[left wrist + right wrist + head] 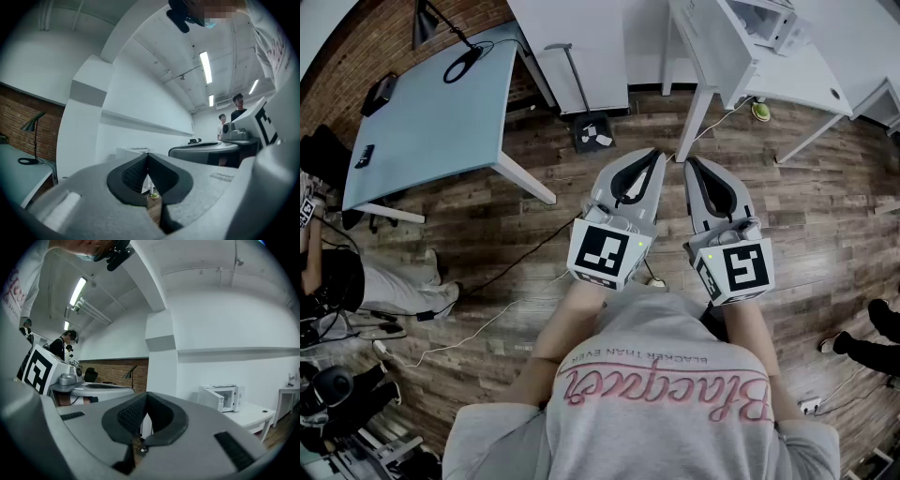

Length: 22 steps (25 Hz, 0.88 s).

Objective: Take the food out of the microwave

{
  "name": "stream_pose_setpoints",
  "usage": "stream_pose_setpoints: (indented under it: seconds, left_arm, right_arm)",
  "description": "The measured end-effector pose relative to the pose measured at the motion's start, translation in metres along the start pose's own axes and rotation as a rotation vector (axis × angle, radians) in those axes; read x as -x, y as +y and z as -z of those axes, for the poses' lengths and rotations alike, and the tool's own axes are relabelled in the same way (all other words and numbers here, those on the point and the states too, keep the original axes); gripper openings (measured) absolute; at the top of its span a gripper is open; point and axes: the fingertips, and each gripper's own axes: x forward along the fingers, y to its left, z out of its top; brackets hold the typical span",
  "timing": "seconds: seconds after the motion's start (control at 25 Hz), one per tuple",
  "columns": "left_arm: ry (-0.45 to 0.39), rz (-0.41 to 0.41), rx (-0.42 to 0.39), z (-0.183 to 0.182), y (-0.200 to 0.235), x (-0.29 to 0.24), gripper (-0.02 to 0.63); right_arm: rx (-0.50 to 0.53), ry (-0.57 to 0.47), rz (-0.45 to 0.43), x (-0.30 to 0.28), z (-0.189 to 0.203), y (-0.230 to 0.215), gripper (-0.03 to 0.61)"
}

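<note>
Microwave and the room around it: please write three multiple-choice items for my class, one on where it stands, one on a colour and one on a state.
1. Where does the microwave stand?
A on a chair; B on the white table; C inside a cupboard.
2. What colour is the desk lamp?
A black; B red; C yellow.
3. How is the microwave's door?
A shut; B open; C taken off.

Answers:
1 B, its base rests on the tabletop in the right gripper view.
2 A, its head and arm show black in the head view.
3 B, the door swings aside and the cavity shows.
</note>
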Motion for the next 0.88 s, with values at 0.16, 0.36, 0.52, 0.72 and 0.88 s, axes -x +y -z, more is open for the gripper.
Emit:
stream_pose_setpoints:
  seconds: [0.16,0.36,0.52,0.72,0.88]
  left_arm:
    - [-0.003,0.006,-0.011,-0.001,-0.014,-0.012,0.006]
    - [0.011,0.002,0.009,0.011,-0.03,-0.02,0.006]
    - [0.015,0.025,0.018,0.014,-0.048,-0.03,0.006]
    - [0.015,0.082,0.001,0.013,-0.063,-0.059,0.007]
    - [0.015,0.133,0.006,0.018,-0.073,-0.094,0.006]
  right_arm:
    - [-0.009,-0.005,0.007,0.009,0.002,-0.016,0.009]
    - [0.009,0.002,0.007,0.025,0.01,-0.028,0.009]
    - [0.006,-0.008,0.005,0.037,0.013,-0.038,0.009]
    - [-0.006,-0.026,0.051,0.041,0.015,-0.067,0.009]
    - [-0.002,-0.012,0.094,0.038,0.023,-0.1,0.009]
